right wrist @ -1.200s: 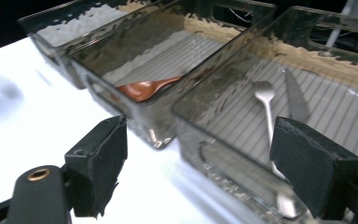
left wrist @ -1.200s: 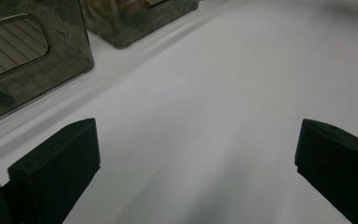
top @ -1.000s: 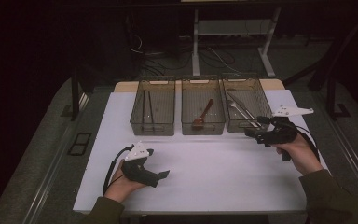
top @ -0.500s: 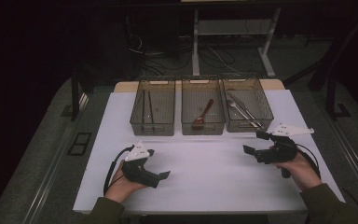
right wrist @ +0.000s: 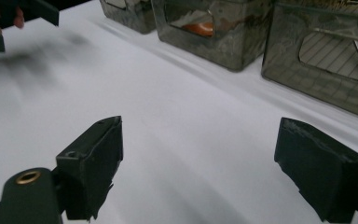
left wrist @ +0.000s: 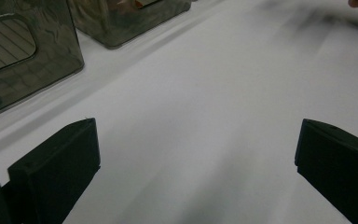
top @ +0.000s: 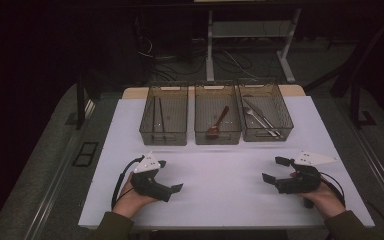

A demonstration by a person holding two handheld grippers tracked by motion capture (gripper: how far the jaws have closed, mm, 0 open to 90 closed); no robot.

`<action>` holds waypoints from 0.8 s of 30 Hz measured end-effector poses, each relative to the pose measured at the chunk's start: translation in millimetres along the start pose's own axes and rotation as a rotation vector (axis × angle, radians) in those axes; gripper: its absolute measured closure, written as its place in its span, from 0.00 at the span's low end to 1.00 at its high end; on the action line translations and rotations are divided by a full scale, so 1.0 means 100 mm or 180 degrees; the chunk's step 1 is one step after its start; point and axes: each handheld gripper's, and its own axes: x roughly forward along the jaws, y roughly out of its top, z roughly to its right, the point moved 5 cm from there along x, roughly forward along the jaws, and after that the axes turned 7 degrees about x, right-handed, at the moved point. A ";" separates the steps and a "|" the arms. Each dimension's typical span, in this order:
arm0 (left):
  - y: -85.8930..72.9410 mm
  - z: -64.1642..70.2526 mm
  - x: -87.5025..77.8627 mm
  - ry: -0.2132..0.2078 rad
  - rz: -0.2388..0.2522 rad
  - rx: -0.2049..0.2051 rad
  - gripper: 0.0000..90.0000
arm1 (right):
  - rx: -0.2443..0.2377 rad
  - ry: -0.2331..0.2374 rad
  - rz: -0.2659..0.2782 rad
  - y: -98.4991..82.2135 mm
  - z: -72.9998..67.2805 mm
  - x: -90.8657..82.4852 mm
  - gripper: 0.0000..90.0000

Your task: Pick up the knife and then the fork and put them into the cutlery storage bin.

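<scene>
left gripper resting at 7 o'clock, jaws gaping wide, holding nothing | right gripper sitting at 5 o'clock, jaws wide, empty | three bins lining 12 o'clock

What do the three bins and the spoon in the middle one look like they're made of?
The bins look like smoky see-through plastic: their contents and ribbed floors show through the glossy walls. The spoon looks reddish-brown, maybe wood or plastic; it is too small to tell.
</scene>
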 end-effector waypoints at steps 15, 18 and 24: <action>0.01 0.04 0.00 -0.0055 0.0023 -0.0003 0.00 | -0.0009 -0.0001 -0.0131 -0.16 0.04 -0.01 0.16; 0.01 0.04 0.00 -0.0060 0.0024 -0.0007 0.00 | 0.0004 -0.0005 -0.0119 -0.16 0.05 -0.01 0.16; 0.00 0.04 0.01 -0.0072 0.0022 -0.0007 0.00 | 0.0021 0.0008 -0.0113 -0.15 0.05 -0.02 0.16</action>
